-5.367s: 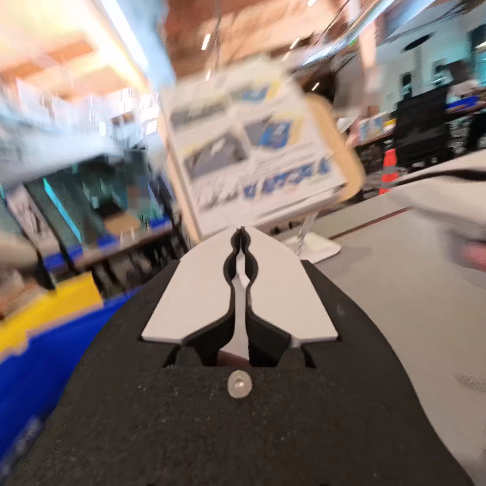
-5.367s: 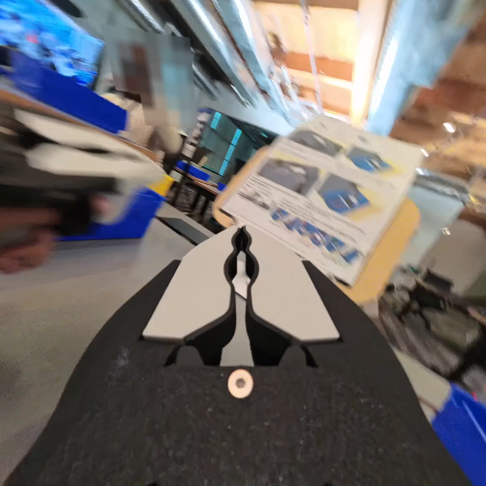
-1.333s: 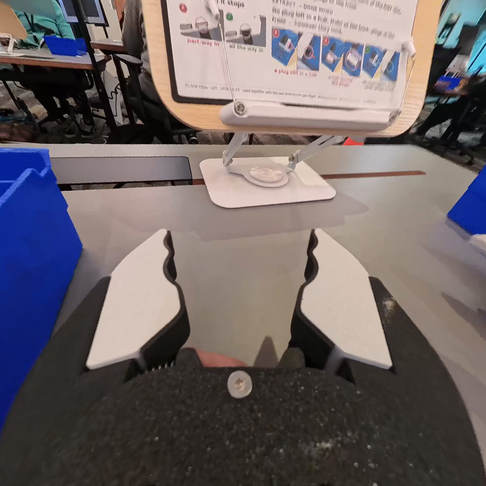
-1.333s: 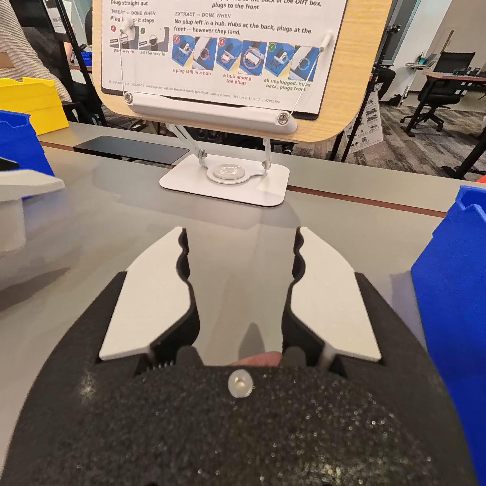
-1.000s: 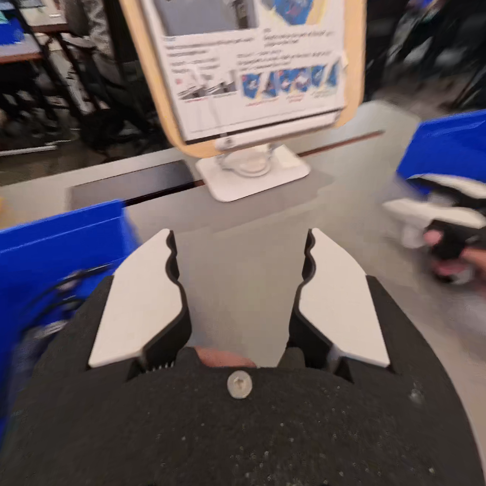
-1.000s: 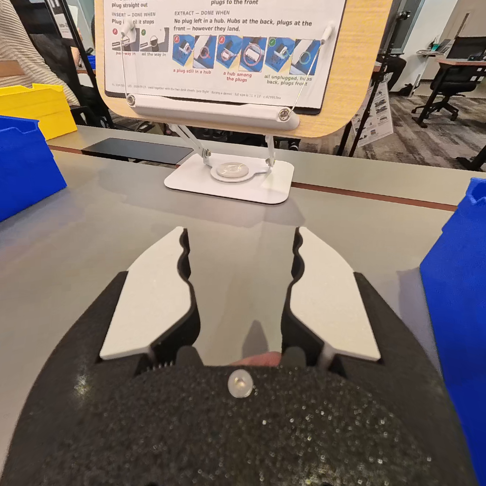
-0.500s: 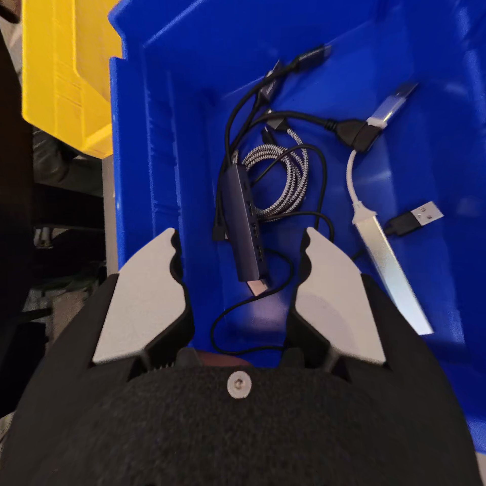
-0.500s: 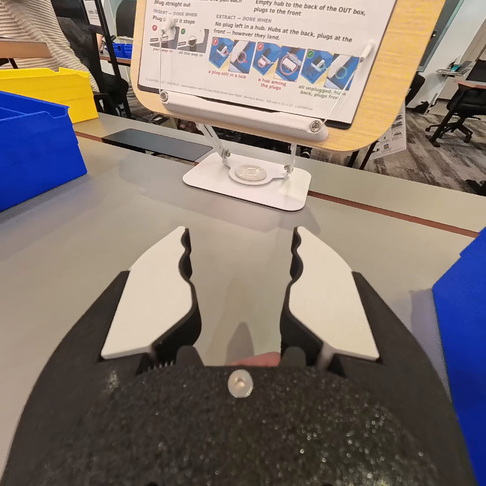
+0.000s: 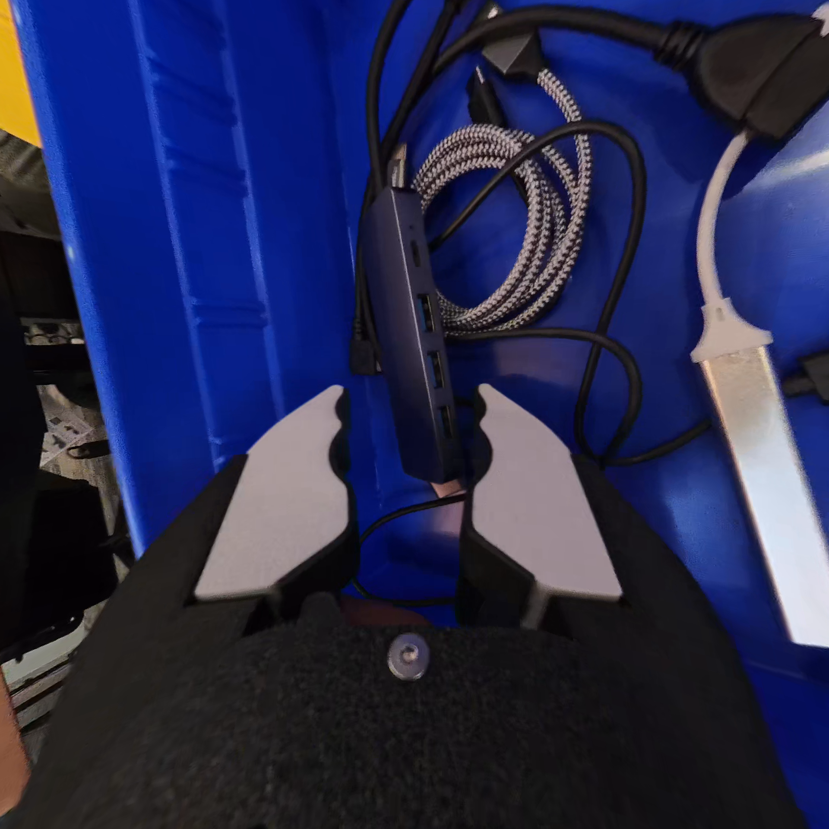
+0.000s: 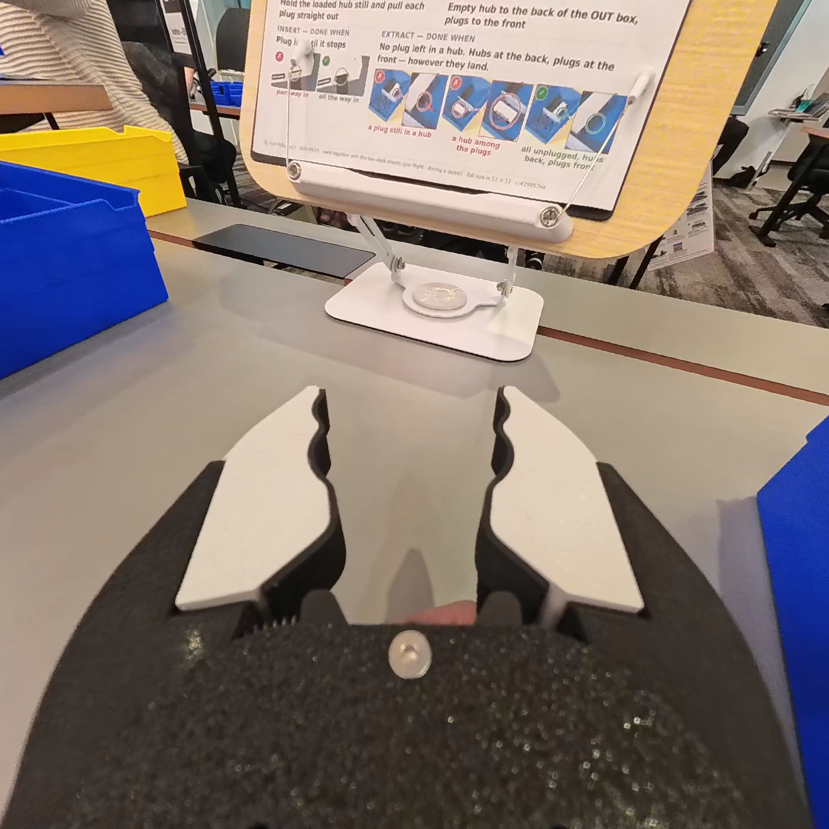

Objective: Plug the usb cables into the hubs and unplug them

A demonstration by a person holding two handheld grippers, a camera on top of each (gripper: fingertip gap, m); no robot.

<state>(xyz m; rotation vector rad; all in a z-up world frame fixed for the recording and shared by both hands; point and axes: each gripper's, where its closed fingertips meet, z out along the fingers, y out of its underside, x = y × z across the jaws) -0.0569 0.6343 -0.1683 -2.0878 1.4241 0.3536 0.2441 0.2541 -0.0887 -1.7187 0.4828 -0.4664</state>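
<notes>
Left wrist view: the left gripper (image 9: 410,399) reaches down into a blue bin (image 9: 188,233), its jaws parted with nothing clamped. The dark hub (image 9: 415,332) lies in the centre of the frame; its long axis runs almost up and down the picture, tilted slightly, and its lower end sits in the gap between the fingertips (image 9: 314,417), so a grip would likely close across its narrow width. A braided cable (image 9: 507,224) coils just right of the hub; a silver hub (image 9: 762,471) lies at the right edge. Right wrist view: the right gripper (image 10: 409,394), also spread and empty, hovers over the grey table (image 10: 134,403), well away from the hub, so the left gripper is the nearer.
</notes>
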